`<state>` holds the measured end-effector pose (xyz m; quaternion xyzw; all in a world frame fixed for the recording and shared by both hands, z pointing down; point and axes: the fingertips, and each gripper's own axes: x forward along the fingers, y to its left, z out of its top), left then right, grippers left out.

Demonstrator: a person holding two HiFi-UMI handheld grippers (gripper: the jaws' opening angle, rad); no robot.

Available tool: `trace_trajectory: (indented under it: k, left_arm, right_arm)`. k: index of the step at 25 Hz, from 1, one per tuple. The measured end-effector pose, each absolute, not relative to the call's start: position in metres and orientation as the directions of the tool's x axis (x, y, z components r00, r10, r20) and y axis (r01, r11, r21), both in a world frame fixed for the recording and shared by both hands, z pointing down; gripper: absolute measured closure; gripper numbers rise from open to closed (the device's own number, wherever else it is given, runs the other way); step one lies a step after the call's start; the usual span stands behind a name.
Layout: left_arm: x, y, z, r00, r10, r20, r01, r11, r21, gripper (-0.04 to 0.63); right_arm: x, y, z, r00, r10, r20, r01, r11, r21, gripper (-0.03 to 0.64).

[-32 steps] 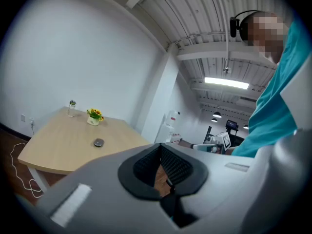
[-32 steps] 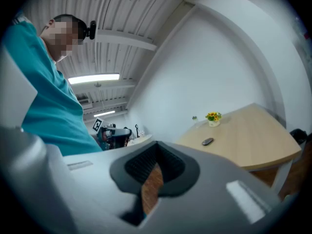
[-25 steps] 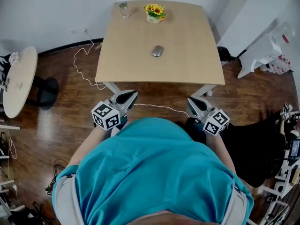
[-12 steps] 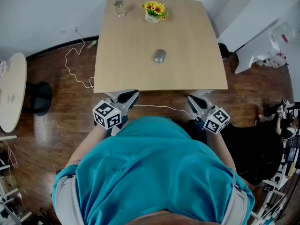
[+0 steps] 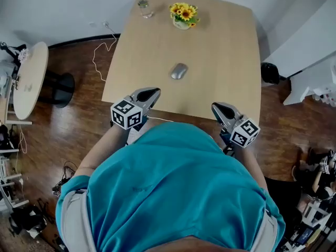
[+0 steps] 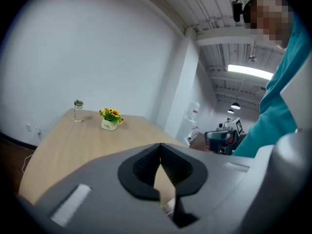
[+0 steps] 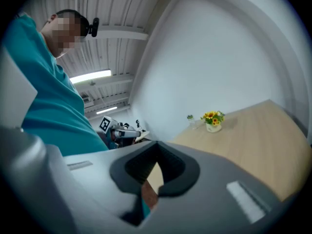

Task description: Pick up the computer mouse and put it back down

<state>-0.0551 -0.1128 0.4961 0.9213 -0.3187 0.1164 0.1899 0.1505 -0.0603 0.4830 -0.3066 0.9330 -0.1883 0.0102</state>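
Observation:
A grey computer mouse (image 5: 179, 71) lies near the middle of the light wooden table (image 5: 226, 62). My left gripper (image 5: 152, 92) hovers at the table's near edge, just left of and nearer than the mouse, jaws shut and empty. Over the near edge further right is my right gripper (image 5: 216, 107), also shut with nothing in it. In the left gripper view the left gripper (image 6: 160, 146) has its pads together, and its own body hides the mouse. The right gripper (image 7: 157, 145) shows the same in the right gripper view.
A pot of sunflowers (image 5: 182, 13) and a small glass bottle (image 5: 143, 4) stand at the table's far edge. A white cable (image 5: 100, 56) trails over the wooden floor on the left. A round side table (image 5: 29, 80) stands further left. A white wall runs along the back.
Both grippers have moved forward from over the floor to the table's near edge, closer to the mouse. The mouse has not moved on the table. Both stay shut.

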Motion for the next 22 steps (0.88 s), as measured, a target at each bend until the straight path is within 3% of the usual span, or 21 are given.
trace_trajectory:
  k: [8, 22]
  left_arm:
    - [-0.028, -0.175, 0.534, 0.695, -0.530, 0.486, -0.684, -0.696, 0.220, 0.583]
    - [-0.027, -0.275, 0.651, 0.647, -0.305, 0.699, -0.636, -0.721, 0.275, 0.439]
  right_arm:
    - [0.171, -0.122, 0.478, -0.837, -0.544, 0.060, -0.526, 0.770, -0.360, 0.614]
    - [0.146, -0.167, 0.512, -0.746, -0.643, 0.176, -0.649, 0.641, -0.411, 0.614]
